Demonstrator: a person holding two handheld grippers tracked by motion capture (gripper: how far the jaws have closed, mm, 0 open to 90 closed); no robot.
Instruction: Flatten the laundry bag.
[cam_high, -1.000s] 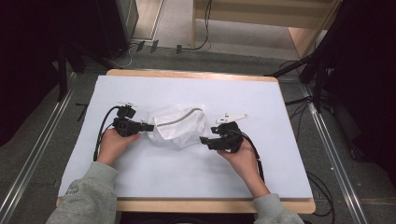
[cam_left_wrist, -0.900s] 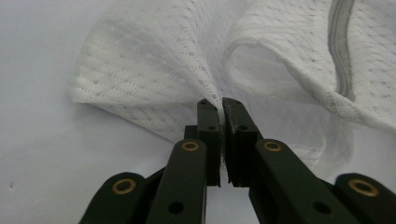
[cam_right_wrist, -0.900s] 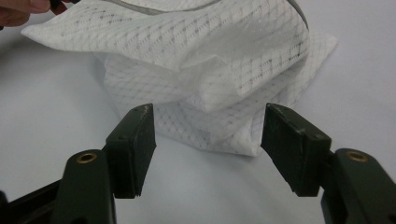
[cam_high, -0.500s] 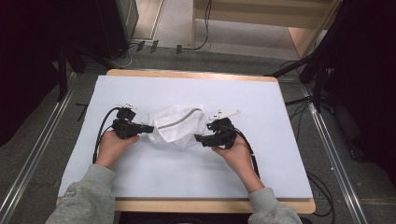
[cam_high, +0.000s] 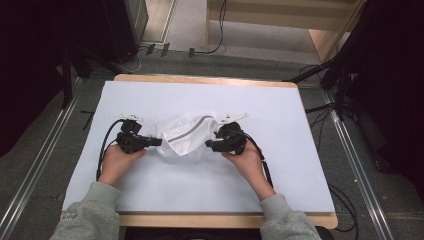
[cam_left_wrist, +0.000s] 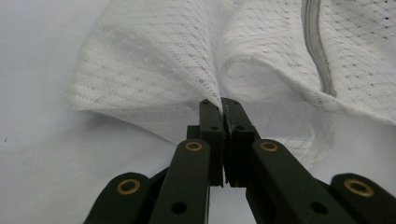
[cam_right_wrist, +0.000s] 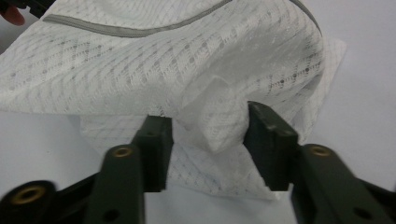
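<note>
A white mesh bag (cam_high: 189, 136) with a grey zipper stripe (cam_high: 187, 132) lies crumpled near the middle of the table, on a pale sheet (cam_high: 200, 185) that covers most of the wooden tabletop (cam_high: 210, 80). Its long axis runs roughly left to right across the table, from one gripper to the other, and the zipper stripe slants along it, rising toward the far right end. In the left gripper view the mesh (cam_left_wrist: 154, 56) bunches into a fold that runs straight down into the jaws. The left gripper (cam_high: 152, 142) sits at the bag's left end, its jaws pressed together on that pinch of fabric. The right gripper (cam_high: 212, 145) sits at the bag's right end; in the right gripper view its jaws stand apart, with a folded lump of mesh (cam_right_wrist: 215, 123) lying between them, the fabric touching or nearly touching the inner face of each. A hand (cam_high: 119, 161) in a grey sleeve holds each gripper from the near side, and a black cable (cam_high: 102, 150) loops off the left one.
</note>
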